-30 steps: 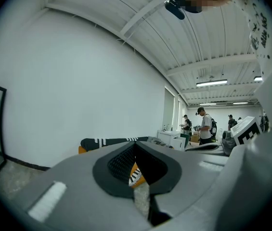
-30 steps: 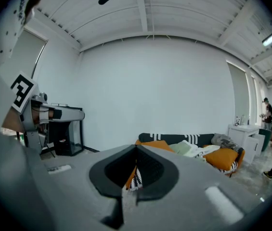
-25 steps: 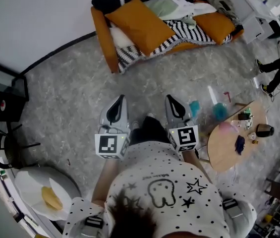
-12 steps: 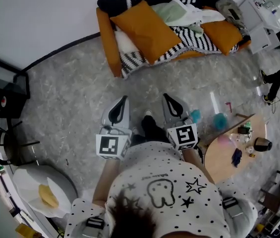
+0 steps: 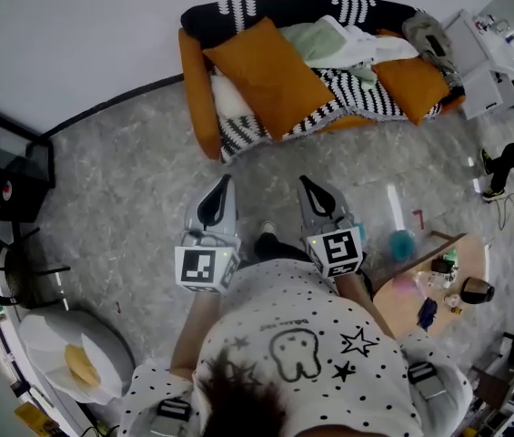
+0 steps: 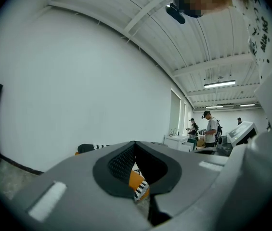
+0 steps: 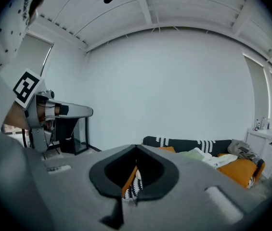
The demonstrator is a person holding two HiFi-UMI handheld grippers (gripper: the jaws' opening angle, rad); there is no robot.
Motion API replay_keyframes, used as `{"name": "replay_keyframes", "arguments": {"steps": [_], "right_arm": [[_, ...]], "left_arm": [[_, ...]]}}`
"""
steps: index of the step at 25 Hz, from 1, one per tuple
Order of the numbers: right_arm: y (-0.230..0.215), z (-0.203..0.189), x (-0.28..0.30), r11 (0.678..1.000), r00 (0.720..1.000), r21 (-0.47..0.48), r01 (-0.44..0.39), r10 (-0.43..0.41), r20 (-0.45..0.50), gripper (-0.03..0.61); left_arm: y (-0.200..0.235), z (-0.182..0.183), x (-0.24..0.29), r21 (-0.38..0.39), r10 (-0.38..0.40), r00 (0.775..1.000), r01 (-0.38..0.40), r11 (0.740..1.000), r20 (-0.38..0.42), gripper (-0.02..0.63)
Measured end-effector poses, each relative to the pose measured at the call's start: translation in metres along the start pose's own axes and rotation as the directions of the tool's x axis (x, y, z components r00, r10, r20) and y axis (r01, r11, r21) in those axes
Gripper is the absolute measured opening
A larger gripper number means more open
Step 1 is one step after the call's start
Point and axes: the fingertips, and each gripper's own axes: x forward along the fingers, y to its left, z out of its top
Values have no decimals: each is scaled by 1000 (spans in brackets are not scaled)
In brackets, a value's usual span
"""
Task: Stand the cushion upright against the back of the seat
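A large orange cushion lies tilted across the seat of the orange sofa, on a black-and-white striped blanket. A smaller orange cushion lies at the sofa's right end. Both grippers are held side by side over the grey floor, well short of the sofa and pointing at it. My left gripper is shut with nothing in it, and so is my right gripper. In the left gripper view the shut tips frame a bit of orange cushion. The right gripper faces the sofa as well.
A round wooden table with small items stands close at the right. A black rack is at the left, a white seat at lower left. Crumpled clothes lie on the sofa back. A person's legs show at far right.
The sofa has drawn closer and lower in the head view as the person walked toward it. Both grippers travelled along, still shut and side by side.
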Motion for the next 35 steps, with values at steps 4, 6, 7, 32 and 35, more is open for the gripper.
{"name": "replay_keyframes", "arguments": {"steps": [4, 6, 7, 32, 35], "right_arm": [[-16, 2, 12, 1000, 1000, 3, -12, 12, -2, -3], [-25, -1, 13, 1000, 1000, 2, -15, 15, -7, -3], [-29, -3, 14, 1000, 1000, 2, -16, 16, -9, -3], [-83, -4, 76, 999, 999, 39, -4, 6, -47, -4], [-93, 7, 94, 999, 999, 37, 14, -12, -42, -4]], "left_arm": [[1, 0, 20, 0, 19, 1000, -19, 1000, -10, -5], [-3, -1, 28, 1, 19, 1000, -19, 1000, -8, -5], [-5, -2, 31, 3, 16, 1000, -16, 1000, -7, -5], [22, 1, 113, 9, -19, 1000, 19, 1000, -25, -5], [33, 11, 131, 7, -38, 999, 38, 999, -21, -5]]}}
